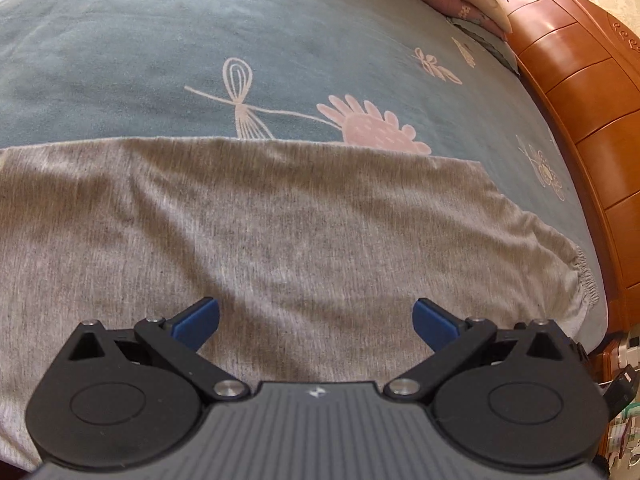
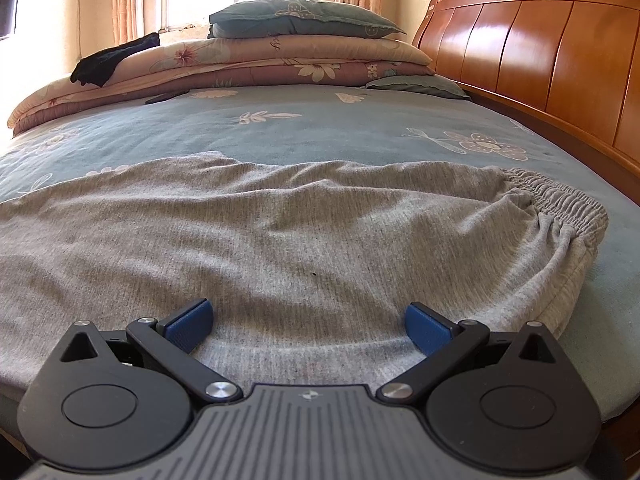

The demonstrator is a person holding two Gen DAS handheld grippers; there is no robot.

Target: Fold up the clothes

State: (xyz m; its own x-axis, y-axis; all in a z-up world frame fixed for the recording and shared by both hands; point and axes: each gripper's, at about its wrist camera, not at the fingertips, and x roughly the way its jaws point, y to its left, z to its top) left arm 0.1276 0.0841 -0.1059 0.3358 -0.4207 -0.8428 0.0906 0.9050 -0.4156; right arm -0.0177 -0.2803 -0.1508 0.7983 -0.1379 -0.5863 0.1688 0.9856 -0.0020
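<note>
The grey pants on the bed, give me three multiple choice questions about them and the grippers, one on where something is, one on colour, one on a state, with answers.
1. Where does the elastic waistband of the grey pants lie?
A. Toward the wooden headboard
B. Under the stacked quilts
C. Hanging off the foot of the bed

2. What colour are the finger pads of the right hand-held gripper?
A. Red
B. Blue
C. White

3. What state is the left hand-held gripper in?
A. Shut on the pants
B. Shut on a pillow
C. Open, holding nothing

Answers: 1 A, the gathered band sits at the end nearest the headboard. 2 B, both pads show blue against the black arms. 3 C, the fingers stand wide apart with only flat cloth visible between them.
</note>
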